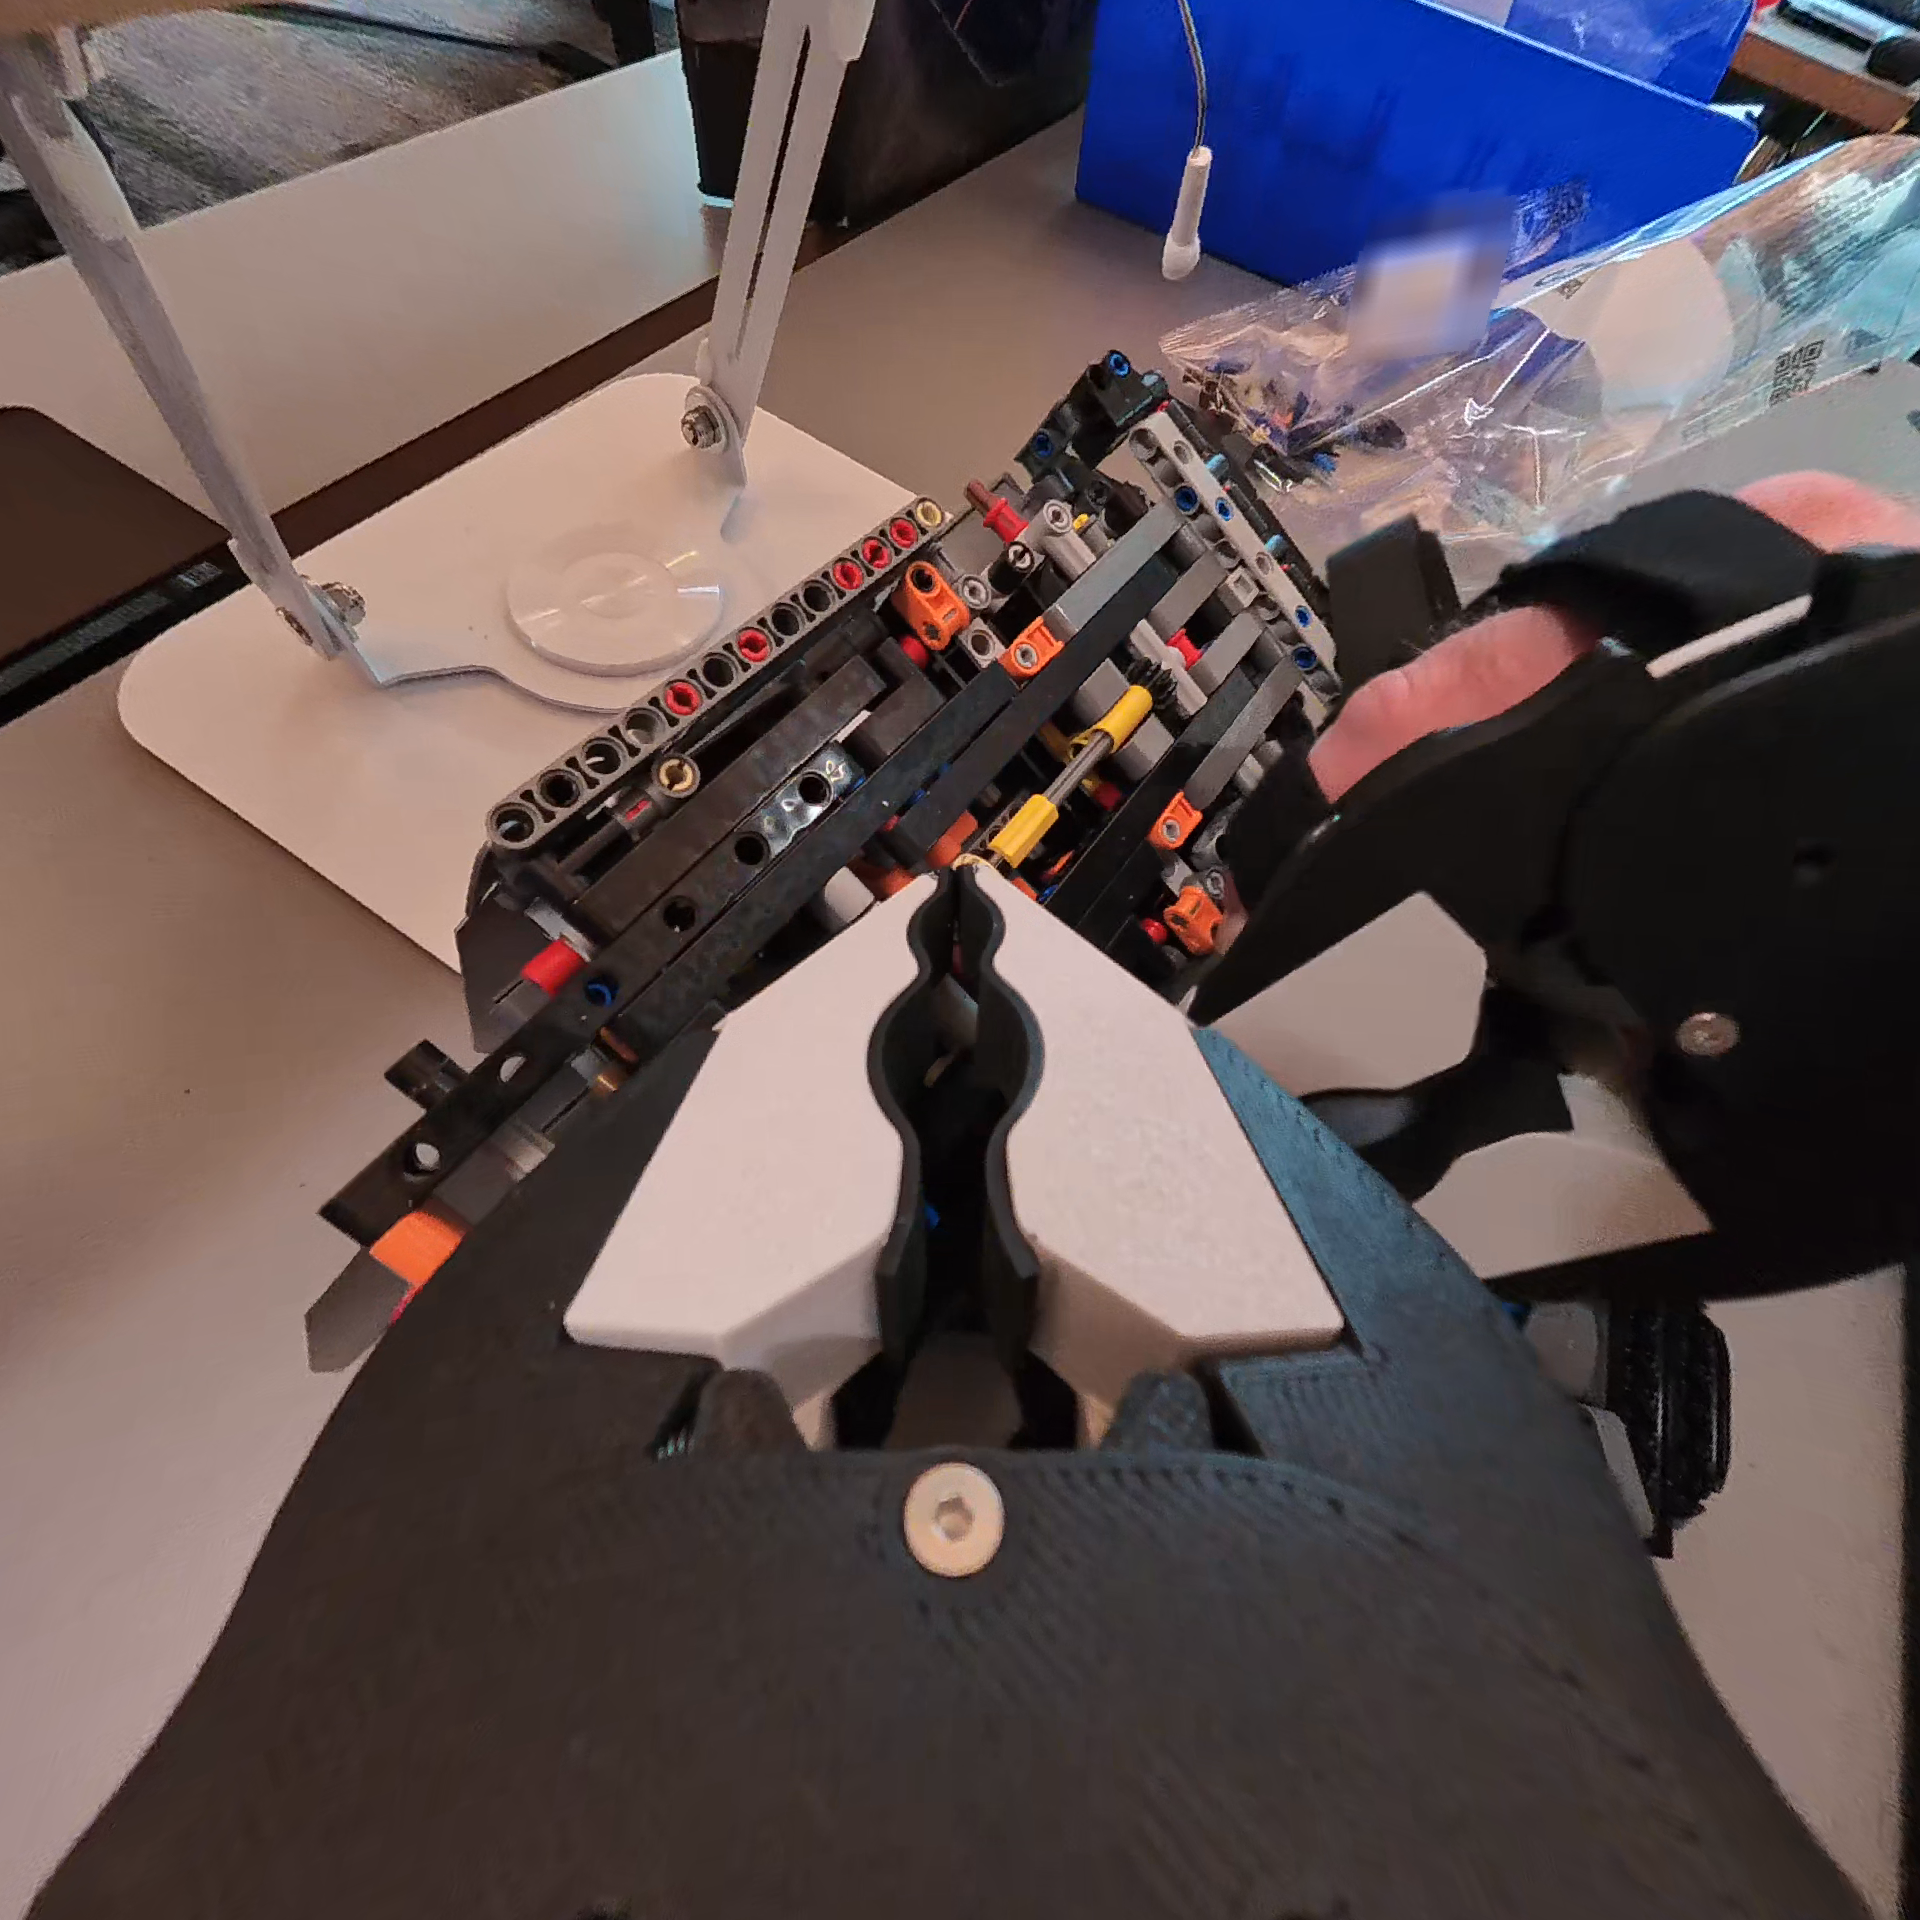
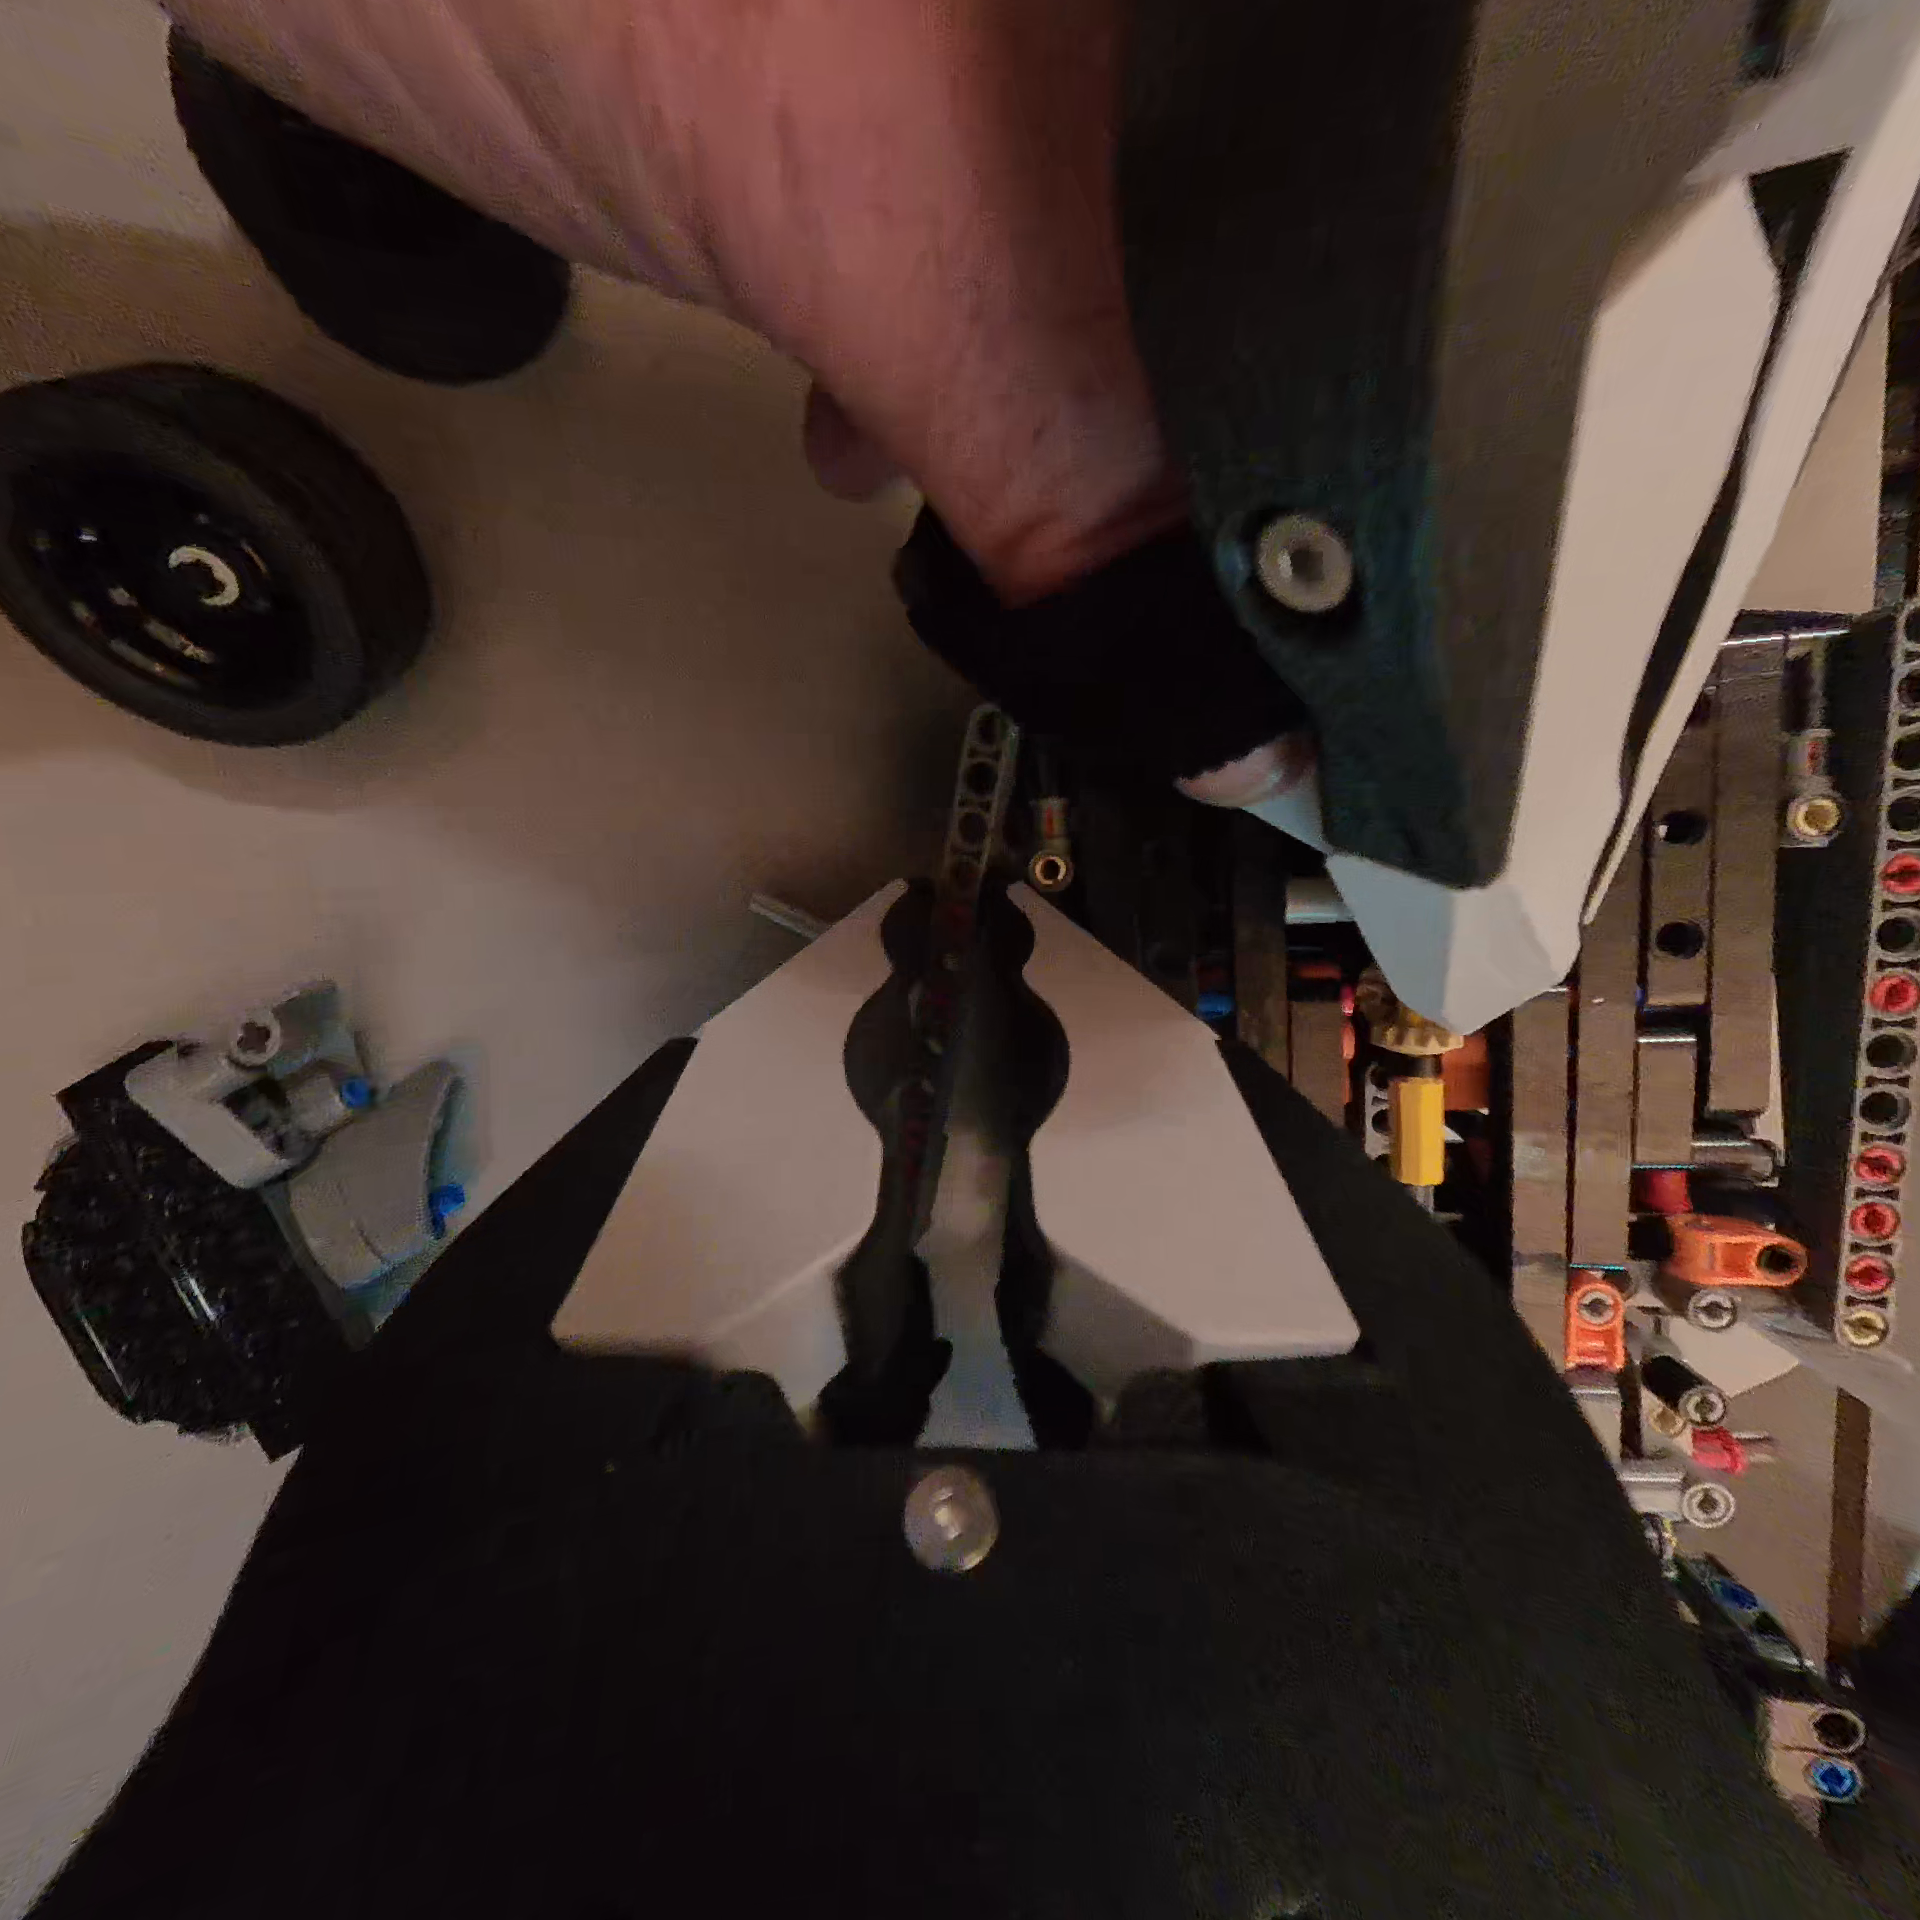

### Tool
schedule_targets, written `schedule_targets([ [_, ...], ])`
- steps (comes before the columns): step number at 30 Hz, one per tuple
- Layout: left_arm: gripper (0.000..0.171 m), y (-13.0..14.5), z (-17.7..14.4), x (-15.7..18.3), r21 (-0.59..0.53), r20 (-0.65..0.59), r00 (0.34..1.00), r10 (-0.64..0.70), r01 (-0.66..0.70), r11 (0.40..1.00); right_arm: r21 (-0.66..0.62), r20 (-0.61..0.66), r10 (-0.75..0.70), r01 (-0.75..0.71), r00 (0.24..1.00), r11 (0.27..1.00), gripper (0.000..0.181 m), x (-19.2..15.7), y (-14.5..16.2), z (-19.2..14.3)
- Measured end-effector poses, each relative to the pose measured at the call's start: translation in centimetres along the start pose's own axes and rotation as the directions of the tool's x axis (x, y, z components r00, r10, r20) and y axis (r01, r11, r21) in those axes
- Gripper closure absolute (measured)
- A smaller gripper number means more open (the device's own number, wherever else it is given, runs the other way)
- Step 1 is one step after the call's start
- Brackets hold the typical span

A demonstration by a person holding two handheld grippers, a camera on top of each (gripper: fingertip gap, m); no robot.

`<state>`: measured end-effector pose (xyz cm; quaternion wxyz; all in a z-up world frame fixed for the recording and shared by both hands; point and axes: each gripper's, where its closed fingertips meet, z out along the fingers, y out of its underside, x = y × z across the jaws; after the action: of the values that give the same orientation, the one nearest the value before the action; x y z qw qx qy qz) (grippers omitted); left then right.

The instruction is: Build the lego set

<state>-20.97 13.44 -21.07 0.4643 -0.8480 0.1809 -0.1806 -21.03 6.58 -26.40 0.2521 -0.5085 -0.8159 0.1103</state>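
Observation:
The lego model (image 1: 831, 748), a long black and grey frame with red pins, orange connectors and a yellow-sleeved axle (image 1: 1049, 800), lies tilted on the table. My left gripper (image 1: 961, 883) is shut, its tips at the near end of that axle by a small tan gear (image 2: 1397, 1023). It also shows in the right wrist view (image 2: 1423, 997). My right gripper (image 2: 951, 914) is shut on a thin grey holed beam (image 2: 977, 790) at the model's side. In the left wrist view the right gripper (image 1: 1288, 821) grips the model's right edge.
A white stand base (image 1: 343, 748) with two slanted arms lies behind the model. A blue box (image 1: 1351, 135) and a clear bag of parts (image 1: 1558, 343) are at the back right. A black wheel (image 2: 197, 561) and a small grey-black subassembly (image 2: 239, 1195) lie on the table.

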Motion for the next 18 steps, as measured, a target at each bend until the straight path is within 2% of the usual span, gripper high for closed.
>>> schedule_targets([
  [4, 0.171, 0.0, 0.0, -0.1, 0.006, 0.005, 1.0, 0.01, -0.01, 1.0, -0.013, -0.027, -0.167, 0.167, 0.986, 0.986, 0.174, -0.1, 0.2, -0.1],
  [8, 0.171, 0.0, 0.2, 0.2, -0.012, 0.021, 0.999, 0.044, -0.044, 0.999, -0.076, -0.009, -0.395, 0.394, 0.918, 0.916, 0.174, -0.7, 1.2, -0.7],
  [12, 0.171, -0.1, 0.4, 0.7, -0.015, 0.01, 0.999, 0.033, -0.033, 0.999, -0.031, 0.107, -0.366, 0.371, 0.924, 0.928, 0.174, -0.7, 1.7, -1.4],
  [16, 0.171, -0.2, 0.7, 1.0, -0.015, 0.004, 1.0, 0.029, -0.029, 0.999, -0.055, 0.154, -0.414, 0.426, 0.897, 0.903, 0.173, -0.7, 2.1, -1.5],
  [18, 0.171, -0.2, 0.7, 1.1, -0.008, 0.0, 1.0, 0.018, -0.018, 1.0, -0.06, 0.262, -0.309, 0.335, 0.914, 0.94, 0.173, -0.9, 2.4, -1.7],
])
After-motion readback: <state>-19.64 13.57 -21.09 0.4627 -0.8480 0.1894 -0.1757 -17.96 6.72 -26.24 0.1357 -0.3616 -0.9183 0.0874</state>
